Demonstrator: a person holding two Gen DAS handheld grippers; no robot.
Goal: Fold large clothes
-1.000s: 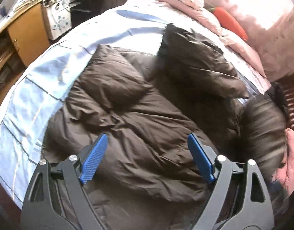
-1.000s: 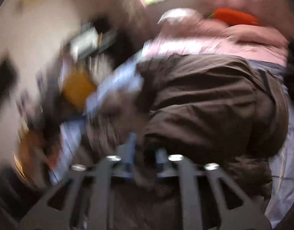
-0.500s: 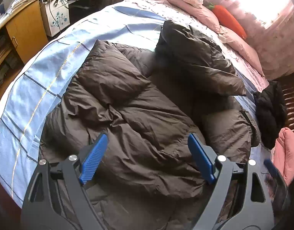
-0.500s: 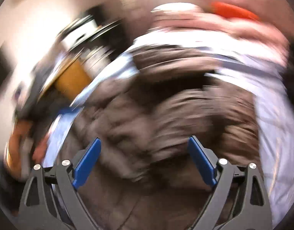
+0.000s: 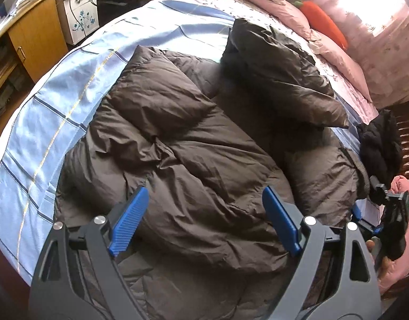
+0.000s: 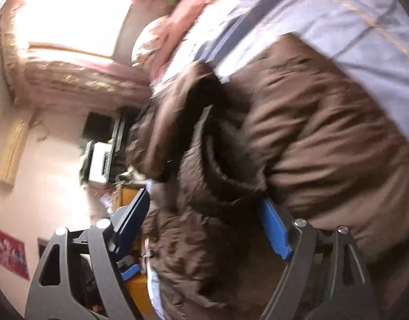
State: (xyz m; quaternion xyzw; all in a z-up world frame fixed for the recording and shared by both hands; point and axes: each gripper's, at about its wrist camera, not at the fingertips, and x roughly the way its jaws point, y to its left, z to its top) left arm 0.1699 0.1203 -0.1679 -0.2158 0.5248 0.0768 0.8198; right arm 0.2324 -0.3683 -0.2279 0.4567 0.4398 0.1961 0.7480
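The brown padded coat [image 5: 193, 160] lies spread on the blue striped bedsheet [image 5: 57, 122], filling the middle of the left wrist view. Its near hem is cut off behind the gripper frame at 6 o'clock, so the full length cannot be seen. Its long axis runs from 6 o'clock towards 12 o'clock. One sleeve is folded in across the chest, pointing to about 11 o'clock; a second dark puffed part stands up at 1 o'clock, and whether it is a hood or the other sleeve is hard to tell.

The right wrist view is rolled sideways and smeared, so seams and edges of the coat [image 6: 298, 138] blur together there.

The left gripper [image 5: 204, 221] hangs over the coat's lower body with its blue pads spread wide; nothing sits between them and they touch no cloth that can be made out.

The right gripper [image 6: 204, 229] has its jaws closing, a bunched fold of coat between the pads; whether the pads press on it cannot be told through the blur. In the left view it shows only partly at 4 o'clock, by the coat's edge.

Beyond the coat, at 1 o'clock, lie a pink quilt [image 5: 335, 50] and an orange carrot-shaped cushion [image 5: 324, 24]; a black garment [image 5: 380, 144] sits at 3 o'clock, a wooden cabinet [image 5: 36, 37] at 10 o'clock.
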